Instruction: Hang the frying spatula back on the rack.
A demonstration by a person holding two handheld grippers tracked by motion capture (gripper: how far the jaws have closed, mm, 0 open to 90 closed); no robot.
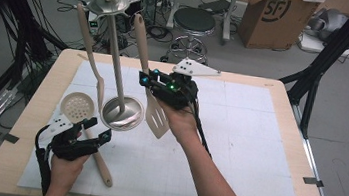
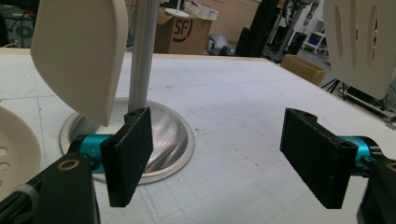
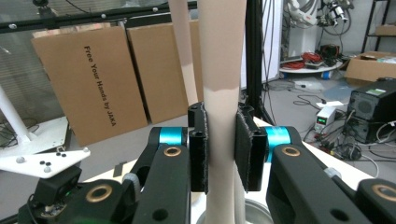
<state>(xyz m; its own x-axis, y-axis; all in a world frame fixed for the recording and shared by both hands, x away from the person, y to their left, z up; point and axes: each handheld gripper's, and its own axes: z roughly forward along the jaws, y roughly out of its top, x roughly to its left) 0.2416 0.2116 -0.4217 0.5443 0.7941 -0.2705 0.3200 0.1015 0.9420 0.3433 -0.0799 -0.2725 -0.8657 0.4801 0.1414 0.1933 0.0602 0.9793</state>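
A metal utensil stand (image 1: 121, 113) rises from its round base (image 2: 140, 140) on the white mat. A cream solid spatula (image 1: 90, 50) hangs from its top at the left, blade (image 2: 79, 56) low. My right gripper (image 1: 147, 81) is shut on the handle (image 3: 219, 140) of a cream slotted spatula (image 1: 156, 118), held upright beside the pole, blade down. A cream skimmer (image 1: 76, 106) with a wooden handle lies flat on the mat. My left gripper (image 1: 95, 131) sits over that handle, open (image 2: 215, 154), with nothing between its jaws.
The wooden table's edge (image 1: 23, 125) frames the white mat (image 1: 236, 151). Behind the table stand a black stool (image 1: 193, 22), a cardboard box (image 1: 273, 17) and floor cables. Black frame legs (image 1: 317, 70) stand at the right. The mat's right half is bare.
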